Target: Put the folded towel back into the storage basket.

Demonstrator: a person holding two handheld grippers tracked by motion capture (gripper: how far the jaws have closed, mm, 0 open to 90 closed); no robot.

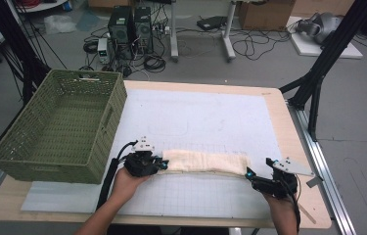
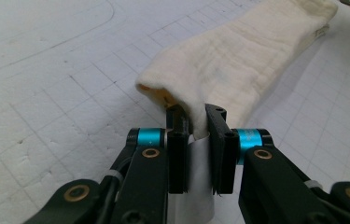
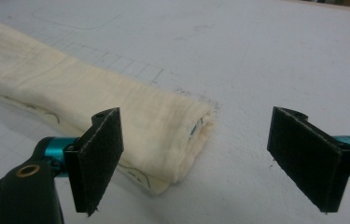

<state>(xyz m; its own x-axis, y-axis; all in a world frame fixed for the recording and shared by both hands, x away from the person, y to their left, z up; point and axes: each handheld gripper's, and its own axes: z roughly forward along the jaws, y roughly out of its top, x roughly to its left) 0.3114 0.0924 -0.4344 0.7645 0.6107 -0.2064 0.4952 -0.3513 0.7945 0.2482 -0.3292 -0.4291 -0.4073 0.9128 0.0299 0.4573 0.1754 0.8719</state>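
One cream cloth (image 1: pixel 205 162), folded into a long narrow band, lies on the white gridded mat (image 1: pixel 200 117) toward the near side of the table (image 1: pixel 276 105). It is pale and softly ribbed, and the gripper views show faint dark markings along one folded edge and a touch of orange inside the open fold at its left end. Its long axis runs across the table from left to right, roughly parallel to the near edge, with one end toward each hand. At the left end, the left gripper (image 2: pixel 196 122) has its jaws pinched on a corner of the cloth, with fabric squeezed between the pads. At the right end, the right gripper (image 3: pixel 219 158) has its jaws spread wide; the folded end of the cloth lies on the mat between them, closer to one pad, with neither pressing on it. Well to the left sits a green woven basket (image 1: pixel 58 127), apart from the cloth.
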